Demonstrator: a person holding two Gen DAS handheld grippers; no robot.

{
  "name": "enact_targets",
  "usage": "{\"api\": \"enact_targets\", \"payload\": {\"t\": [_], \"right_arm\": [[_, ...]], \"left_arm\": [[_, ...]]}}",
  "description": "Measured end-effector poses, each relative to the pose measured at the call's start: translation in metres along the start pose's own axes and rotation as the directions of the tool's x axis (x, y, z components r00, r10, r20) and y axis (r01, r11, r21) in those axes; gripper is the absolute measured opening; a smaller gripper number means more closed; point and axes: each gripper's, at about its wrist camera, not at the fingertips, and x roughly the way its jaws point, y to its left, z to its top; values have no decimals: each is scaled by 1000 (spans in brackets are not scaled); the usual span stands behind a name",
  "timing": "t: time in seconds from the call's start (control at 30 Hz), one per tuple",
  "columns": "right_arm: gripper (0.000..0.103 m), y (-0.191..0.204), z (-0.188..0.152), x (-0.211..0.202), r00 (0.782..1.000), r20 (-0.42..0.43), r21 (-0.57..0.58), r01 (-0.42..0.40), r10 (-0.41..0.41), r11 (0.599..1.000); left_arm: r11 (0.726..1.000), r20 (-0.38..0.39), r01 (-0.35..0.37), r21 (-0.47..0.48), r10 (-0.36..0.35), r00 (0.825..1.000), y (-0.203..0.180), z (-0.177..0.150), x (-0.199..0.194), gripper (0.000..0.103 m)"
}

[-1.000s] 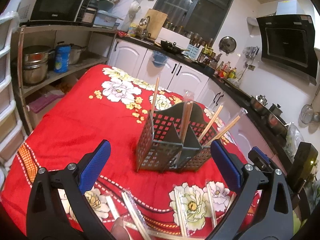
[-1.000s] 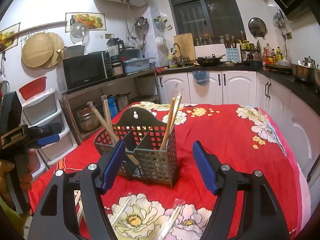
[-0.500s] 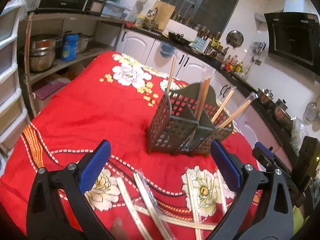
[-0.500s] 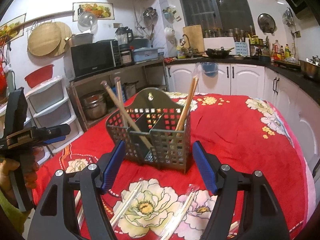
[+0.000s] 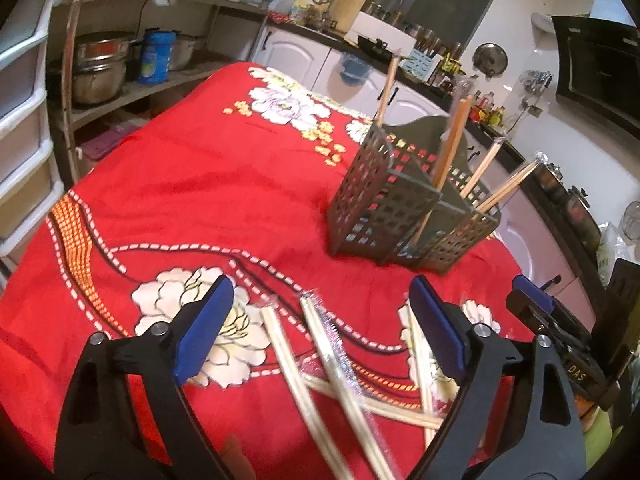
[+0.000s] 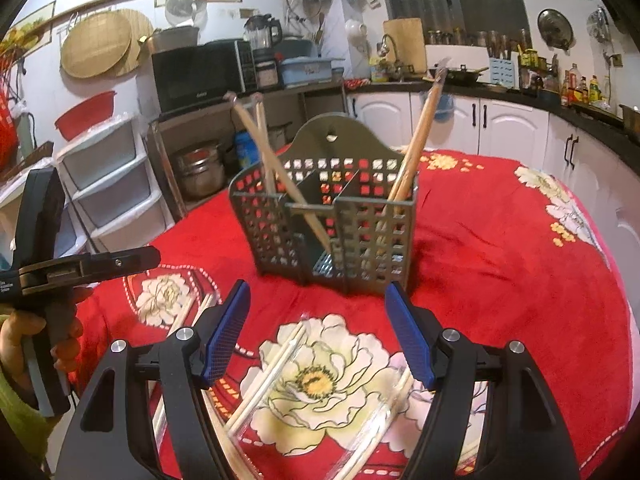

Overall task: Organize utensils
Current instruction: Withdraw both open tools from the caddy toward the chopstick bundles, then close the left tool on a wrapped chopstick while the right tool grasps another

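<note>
Both grippers have dropped closer to the wrapped chopsticks (image 5: pixel 328 364) on the red cloth (image 5: pixel 192 184). Left gripper (image 5: pixel 320 320) and right gripper (image 6: pixel 318 330) gape empty; the caddy (image 6: pixel 324 220) stands at 12 o'clock.

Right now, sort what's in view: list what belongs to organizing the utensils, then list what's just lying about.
Belongs to the job:
- wrapped chopsticks lying on the tablecloth
- utensil caddy
- chopsticks in the caddy
- left gripper, open
- right gripper, open

Just lying about:
- microwave
- steel pots
- blue can
- drawer unit
</note>
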Motion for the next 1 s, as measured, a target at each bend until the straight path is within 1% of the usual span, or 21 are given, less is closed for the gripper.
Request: {"api": "enact_targets", "payload": {"t": [0.03, 0.07, 0.1, 0.2, 0.27, 0.37, 0.43, 0.47, 0.53, 0.6, 0.77, 0.8, 0.87, 1.0], "right_arm": [[67, 1, -1, 2, 1000, -8, -2, -2, 2, 1000], [67, 3, -1, 3, 1000, -15, -5, -5, 5, 1000], [67, 5, -3, 6, 1000, -28, -11, -7, 7, 1000], [67, 10, -5, 14, 998, -59, -20, -12, 11, 1000], [67, 13, -8, 22, 996, -94, -27, -14, 12, 1000], [67, 16, -13, 36, 988, -153, -30, -17, 13, 999], [67, 18, -17, 44, 982, -187, -30, -19, 14, 999], [67, 19, -18, 48, 979, -203, -31, -21, 14, 999], [67, 21, -20, 56, 974, -224, -35, -23, 14, 999], [66, 22, -22, 63, 969, -246, -38, -23, 13, 999], [56, 26, -25, 81, 953, -304, -45, -24, 9, 999], [54, 26, -26, 83, 950, -313, -43, -23, 8, 999], [53, 27, -27, 90, 944, -331, -44, -18, 3, 999], [52, 27, -24, 97, 938, -347, -40, -11, -4, 999]], "left_arm": [[1000, -6, -5, -3, 5, 1000, 2, -1, 1, 76], [1000, -12, -8, -6, 8, 1000, 4, -3, 2, 73], [1000, -22, -15, -9, 15, 1000, 8, -5, 3, 68], [999, -45, -32, -17, 31, 998, 14, -8, 9, 58], [999, -61, -37, -26, 36, 998, 18, -9, 11, 54], [998, -84, -40, -40, 37, 996, 25, -12, 16, 53], [998, -96, -33, -55, 28, 995, 29, -14, 20, 47], [998, -105, -31, -63, 24, 994, 31, -15, 23, 46], [997, -125, -24, -80, 14, 992, 33, -18, 28, 45], [996, -143, -23, -82, 12, 990, 34, -22, 34, 40], [998, -152, -30, -57, 21, 988, 31, -24, 41, 40], [998, -155, -34, -51, 26, 988, 30, -23, 42, 38], [998, -158, -39, -41, 32, 987, 29, -22, 44, 37], [998, -168, -64, 2, 64, 984, 26, -17, 54, 25]]}}
